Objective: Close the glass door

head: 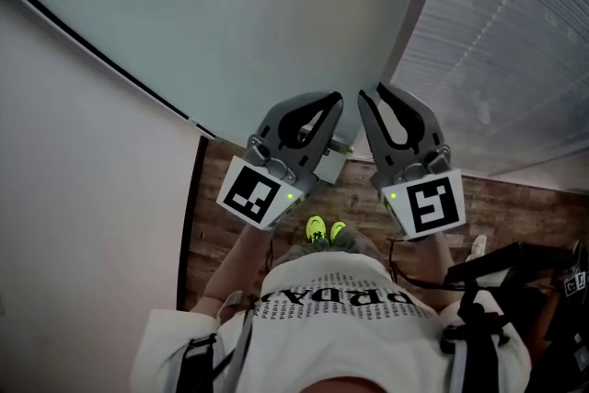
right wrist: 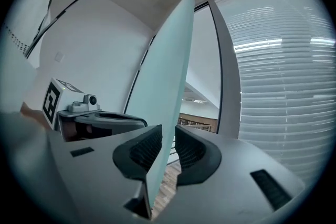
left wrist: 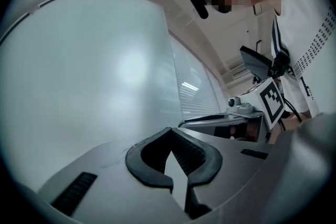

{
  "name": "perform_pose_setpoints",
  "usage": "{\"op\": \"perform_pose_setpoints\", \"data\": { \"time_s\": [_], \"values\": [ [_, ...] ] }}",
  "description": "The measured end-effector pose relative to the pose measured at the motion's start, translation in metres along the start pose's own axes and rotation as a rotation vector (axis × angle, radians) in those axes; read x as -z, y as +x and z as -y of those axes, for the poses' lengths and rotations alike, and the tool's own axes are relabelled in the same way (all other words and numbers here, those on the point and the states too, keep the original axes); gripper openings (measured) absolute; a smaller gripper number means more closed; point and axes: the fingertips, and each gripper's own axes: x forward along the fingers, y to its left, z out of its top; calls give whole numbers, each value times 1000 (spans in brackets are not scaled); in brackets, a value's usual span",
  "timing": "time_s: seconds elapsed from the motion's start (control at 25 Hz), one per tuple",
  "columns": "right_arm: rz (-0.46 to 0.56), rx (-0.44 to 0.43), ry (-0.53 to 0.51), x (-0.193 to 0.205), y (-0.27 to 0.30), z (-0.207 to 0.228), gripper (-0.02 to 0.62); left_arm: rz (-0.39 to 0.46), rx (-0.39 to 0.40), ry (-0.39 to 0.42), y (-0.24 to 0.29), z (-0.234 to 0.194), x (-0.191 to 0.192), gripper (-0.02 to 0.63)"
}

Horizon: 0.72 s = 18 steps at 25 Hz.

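The frosted glass door (head: 230,5) fills the upper left of the head view, and its free edge runs down to my grippers. My right gripper (head: 373,92) is shut on that edge. In the right gripper view the pane (right wrist: 168,76) passes between the jaws of the right gripper (right wrist: 169,134). My left gripper (head: 336,97) is shut on nothing, its tips against or just off the door's face. In the left gripper view the left gripper (left wrist: 169,131) points at the pale pane (left wrist: 94,76).
A window with white blinds (head: 515,41) stands right of the door's edge. A white wall (head: 74,198) lies on the left. Below are a wooden floor (head: 359,198), the person's neon shoes (head: 322,230) and black gear (head: 515,281) at the right.
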Motion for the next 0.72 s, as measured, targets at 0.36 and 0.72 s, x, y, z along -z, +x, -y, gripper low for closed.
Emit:
{"op": "perform_pose_setpoints", "data": {
  "time_s": [0.36,0.72],
  "values": [
    [23,-58,-42,-19,-1,-9,54,6,-55,-18,0,-1,-9,-5],
    [75,-161,-31,-19,2,-13,54,14,-167,44,-9,-11,-7,0]
  ]
}}
